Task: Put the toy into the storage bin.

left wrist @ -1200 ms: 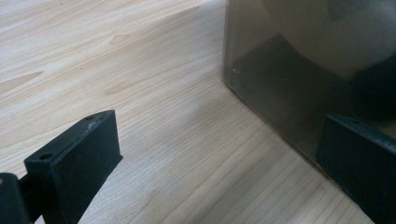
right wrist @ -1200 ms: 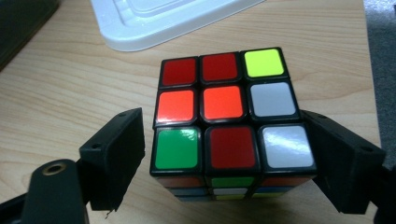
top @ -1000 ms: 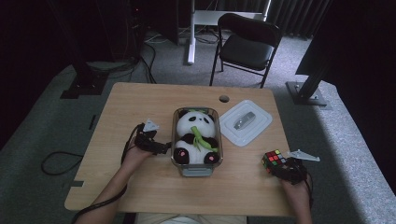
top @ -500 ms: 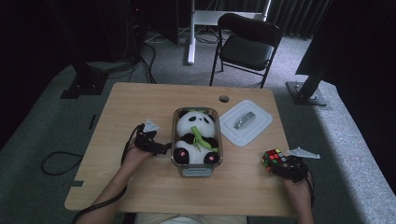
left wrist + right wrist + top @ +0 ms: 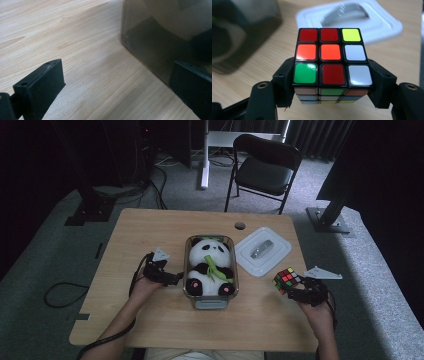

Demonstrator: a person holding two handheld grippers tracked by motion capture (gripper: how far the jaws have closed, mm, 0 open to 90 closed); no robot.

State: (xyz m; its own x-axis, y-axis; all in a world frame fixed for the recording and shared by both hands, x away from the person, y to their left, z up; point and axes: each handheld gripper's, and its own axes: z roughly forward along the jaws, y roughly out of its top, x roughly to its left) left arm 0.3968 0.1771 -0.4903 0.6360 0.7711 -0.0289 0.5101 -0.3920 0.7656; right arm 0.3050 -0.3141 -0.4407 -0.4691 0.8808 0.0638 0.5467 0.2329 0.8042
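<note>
The right gripper (image 5: 333, 82) pinches a puzzle cube (image 5: 332, 65) between its fingers (image 5: 283, 82), pads flat on two opposite sides, holding it at the desk's (image 5: 150, 235) four o'clock corner. The left gripper (image 5: 172, 279) rests at nine o'clock of the clear container (image 5: 210, 302) holding the toy panda (image 5: 210, 265); its fingers (image 5: 42, 85) are spread wide, gripping nothing, with one against the container wall.
</note>
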